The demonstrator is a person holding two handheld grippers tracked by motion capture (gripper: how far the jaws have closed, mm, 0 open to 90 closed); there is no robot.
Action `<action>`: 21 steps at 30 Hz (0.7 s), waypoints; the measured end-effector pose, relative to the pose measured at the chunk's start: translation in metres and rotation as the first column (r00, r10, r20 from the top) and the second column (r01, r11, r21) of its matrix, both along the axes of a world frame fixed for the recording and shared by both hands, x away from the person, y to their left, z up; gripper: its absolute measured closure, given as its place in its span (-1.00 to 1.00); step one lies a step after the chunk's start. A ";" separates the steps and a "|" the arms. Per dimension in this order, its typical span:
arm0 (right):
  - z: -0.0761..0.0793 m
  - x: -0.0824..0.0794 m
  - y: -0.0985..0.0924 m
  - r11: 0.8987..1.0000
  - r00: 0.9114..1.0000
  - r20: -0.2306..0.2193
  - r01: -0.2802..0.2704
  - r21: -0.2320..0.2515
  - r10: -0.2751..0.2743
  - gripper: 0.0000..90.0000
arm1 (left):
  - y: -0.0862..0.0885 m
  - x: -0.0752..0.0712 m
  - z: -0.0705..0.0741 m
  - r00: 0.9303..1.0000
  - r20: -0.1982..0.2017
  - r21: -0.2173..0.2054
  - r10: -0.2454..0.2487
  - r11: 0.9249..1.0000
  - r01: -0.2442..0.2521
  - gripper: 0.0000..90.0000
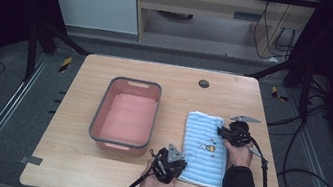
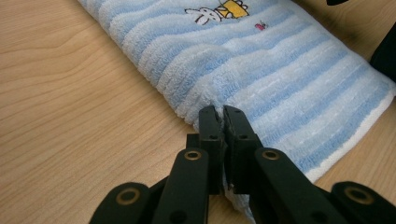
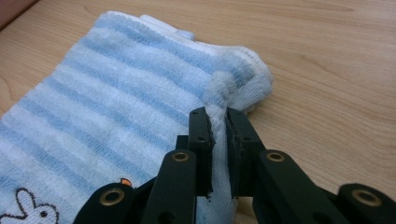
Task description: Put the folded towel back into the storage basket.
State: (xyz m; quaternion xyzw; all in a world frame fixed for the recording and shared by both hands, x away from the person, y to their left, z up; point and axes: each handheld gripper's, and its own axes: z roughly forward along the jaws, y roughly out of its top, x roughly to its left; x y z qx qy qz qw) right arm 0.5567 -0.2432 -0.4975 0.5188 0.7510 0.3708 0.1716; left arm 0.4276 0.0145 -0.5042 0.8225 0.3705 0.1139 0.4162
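High view: my left gripper point(image 1: 178, 165) sits at the near left corner of the folded blue-and-white striped terry towel point(image 1: 203, 150), which lies flat on the right half of the light wooden table point(image 1: 73, 159). My right gripper point(image 1: 222, 131) is at the towel's right edge, toward the far end. A pink rectangular plastic basin with a grey rim point(image 1: 126, 115) stands just left of the towel, apart from it.

Left gripper view: the black jaws are pressed together on a pinch of the towel's edge; white cloth shows squeezed between the pads. A small rabbit print point(image 2: 204, 16) lies farther off on the cloth.

Right gripper view: jaws clamped on a bunched fold of the towel's border, the fabric puckered up just beyond the tips. Bare table lies to the right.
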 end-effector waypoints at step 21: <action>0.071 -0.031 0.003 1.000 0.987 0.161 -0.016 0.020 0.013 0.83 | 0.021 -0.012 0.061 0.994 0.100 -0.106 -0.046 0.993 0.057 0.94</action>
